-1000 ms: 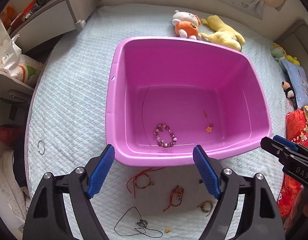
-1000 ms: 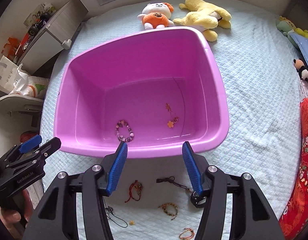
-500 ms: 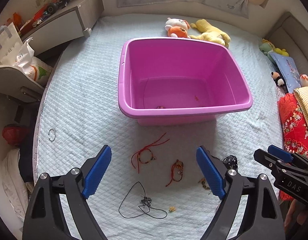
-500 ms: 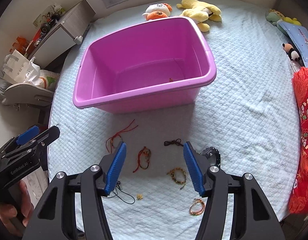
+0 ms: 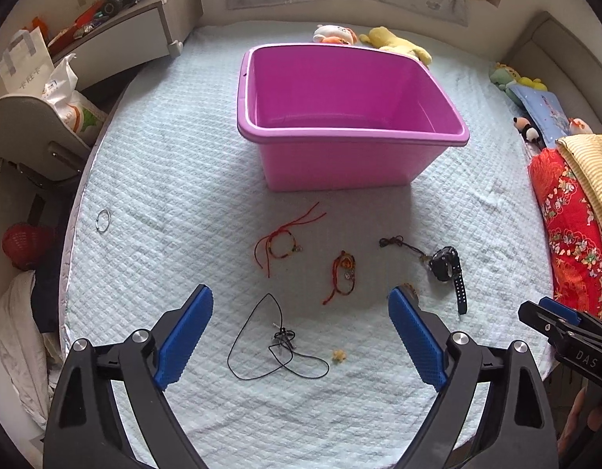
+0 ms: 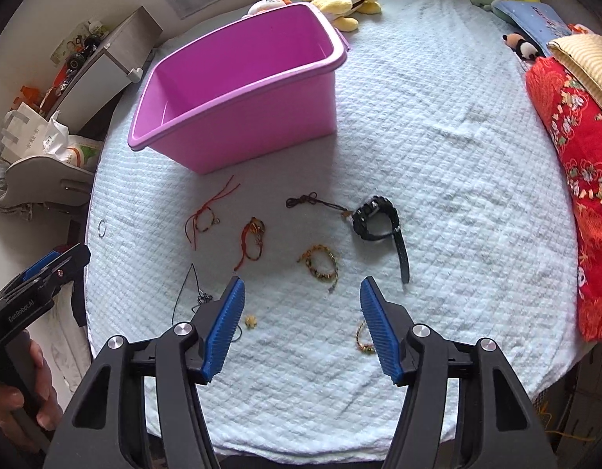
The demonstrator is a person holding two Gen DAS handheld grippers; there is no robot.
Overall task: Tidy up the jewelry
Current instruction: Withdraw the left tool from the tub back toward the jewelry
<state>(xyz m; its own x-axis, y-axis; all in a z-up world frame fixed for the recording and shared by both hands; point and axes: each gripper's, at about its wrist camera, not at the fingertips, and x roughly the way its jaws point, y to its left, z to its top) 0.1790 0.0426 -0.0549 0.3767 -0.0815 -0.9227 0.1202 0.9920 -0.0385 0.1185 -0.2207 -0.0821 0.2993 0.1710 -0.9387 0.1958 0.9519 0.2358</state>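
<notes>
A purple plastic tub [image 5: 352,129] [image 6: 238,97] stands on the pale quilted bed. Jewelry lies in front of it: a red cord bracelet [image 5: 279,244] [image 6: 203,221], a red charm bracelet [image 5: 344,273] [image 6: 254,238], a black cord necklace [image 5: 279,342], a dark knotted cord [image 6: 312,201], a black watch [image 5: 447,267] [image 6: 377,221], a gold beaded bracelet [image 6: 320,264] and a small yellow flower charm [image 5: 339,355] [image 6: 250,321]. My left gripper [image 5: 301,336] is open and empty above the black necklace. My right gripper [image 6: 303,324] is open and empty, just short of the gold bracelet.
A thin metal ring [image 5: 103,221] lies near the bed's left edge. Plush toys [image 5: 395,45] sit behind the tub. A red patterned quilt [image 6: 574,164] lies on the right. A grey bedside cabinet [image 5: 133,35] and a bag [image 5: 66,93] stand at the left.
Both grippers have pulled back and down from over the tub toward the near edge of the bed. The tub's inside has dropped out of sight and the loose jewelry is now in full view.
</notes>
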